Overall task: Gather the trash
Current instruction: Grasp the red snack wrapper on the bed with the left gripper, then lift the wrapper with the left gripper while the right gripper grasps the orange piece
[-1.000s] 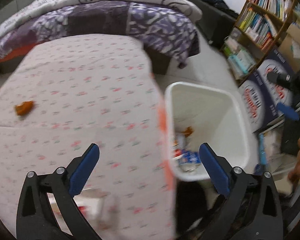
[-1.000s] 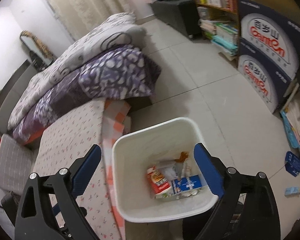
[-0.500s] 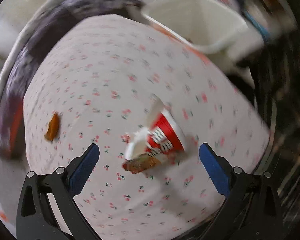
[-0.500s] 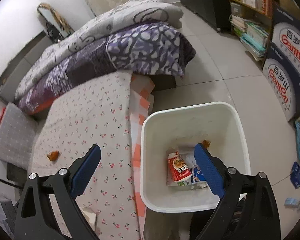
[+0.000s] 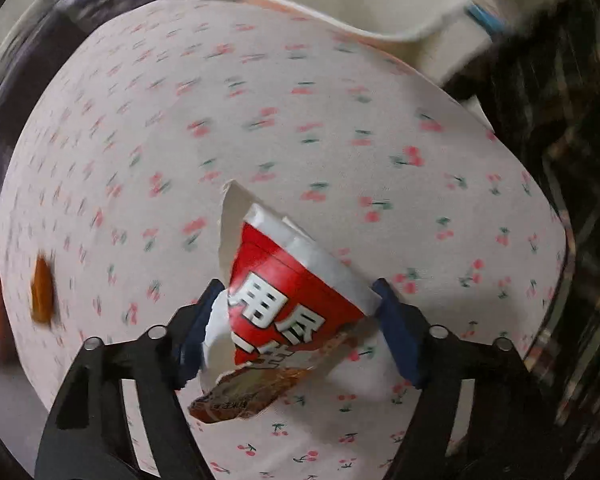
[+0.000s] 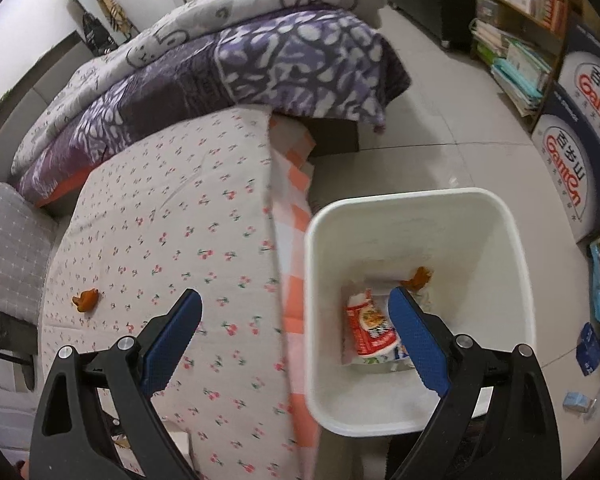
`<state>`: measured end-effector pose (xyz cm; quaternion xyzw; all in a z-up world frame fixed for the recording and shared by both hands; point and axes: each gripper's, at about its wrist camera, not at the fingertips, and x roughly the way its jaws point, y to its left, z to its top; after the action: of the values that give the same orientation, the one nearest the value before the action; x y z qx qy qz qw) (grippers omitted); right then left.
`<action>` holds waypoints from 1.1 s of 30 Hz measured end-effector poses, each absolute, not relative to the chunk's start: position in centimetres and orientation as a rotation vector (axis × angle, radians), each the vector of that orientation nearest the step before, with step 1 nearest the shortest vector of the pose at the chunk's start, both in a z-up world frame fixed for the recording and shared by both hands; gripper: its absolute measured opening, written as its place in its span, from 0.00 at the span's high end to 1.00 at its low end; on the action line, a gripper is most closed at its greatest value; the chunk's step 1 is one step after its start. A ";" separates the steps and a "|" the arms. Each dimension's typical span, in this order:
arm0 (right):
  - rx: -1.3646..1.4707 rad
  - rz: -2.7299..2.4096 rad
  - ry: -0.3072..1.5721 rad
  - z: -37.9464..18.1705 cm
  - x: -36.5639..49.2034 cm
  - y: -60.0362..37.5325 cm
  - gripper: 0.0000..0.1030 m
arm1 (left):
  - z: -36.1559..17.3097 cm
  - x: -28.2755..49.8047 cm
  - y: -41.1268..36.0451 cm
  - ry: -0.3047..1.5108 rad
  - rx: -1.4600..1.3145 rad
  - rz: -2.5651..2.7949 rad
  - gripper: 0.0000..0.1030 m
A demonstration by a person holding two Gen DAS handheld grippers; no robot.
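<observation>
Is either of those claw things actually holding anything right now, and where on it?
The left gripper, jaws just closing, has the torn red-and-white wrapper by its two side edges. The right gripper holds nothing.

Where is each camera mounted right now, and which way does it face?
Left wrist: on the left tool, facing down at the cherry-print sheet; its blue fingers flank a torn red wrapper.
Right wrist: on the right tool, angled down over bed edge and floor; open fingers show.
Shared: white bin, orange scrap, the sheet.
</observation>
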<state>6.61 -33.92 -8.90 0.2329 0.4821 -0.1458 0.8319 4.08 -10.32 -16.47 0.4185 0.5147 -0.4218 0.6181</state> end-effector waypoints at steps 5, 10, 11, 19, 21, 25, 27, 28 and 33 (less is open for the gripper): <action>0.421 -0.271 1.021 -9.7 10.1 -29.6 0.11 | -15.3 6.9 -5.8 1.228 0.761 -0.887 0.35; 0.252 -0.136 1.022 -10.9 13.7 -23.0 0.11 | -14.4 10.5 0.4 1.236 0.616 -0.716 0.35; 0.209 -0.099 1.016 -11.1 14.3 -21.4 0.11 | -14.1 11.5 2.0 1.239 0.574 -0.672 0.35; -0.143 0.257 0.919 -12.3 18.0 -8.0 0.11 | -11.8 17.5 12.7 1.195 0.257 -0.359 0.35; -0.176 0.335 0.918 -13.0 18.8 -5.5 0.11 | -11.0 18.4 14.8 1.174 0.181 -0.290 0.35; -0.258 0.380 0.919 -14.5 20.4 -1.9 0.11 | -9.2 17.2 15.4 1.140 0.097 -0.253 0.34; -0.283 0.388 0.920 -15.2 21.2 -1.2 0.11 | -8.8 16.9 15.6 1.126 0.082 -0.247 0.34; -0.289 0.385 0.918 -15.5 21.6 -1.0 0.12 | -8.8 16.8 15.9 1.124 0.080 -0.247 0.34; -0.269 0.374 0.964 -17.0 22.5 -1.1 0.60 | -8.7 17.4 16.3 1.119 0.041 -0.235 0.34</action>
<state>22.45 -1.08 -17.00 -0.1282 0.4595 0.1784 0.8606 17.43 16.30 -8.73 0.0196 0.5293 -0.1113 0.8409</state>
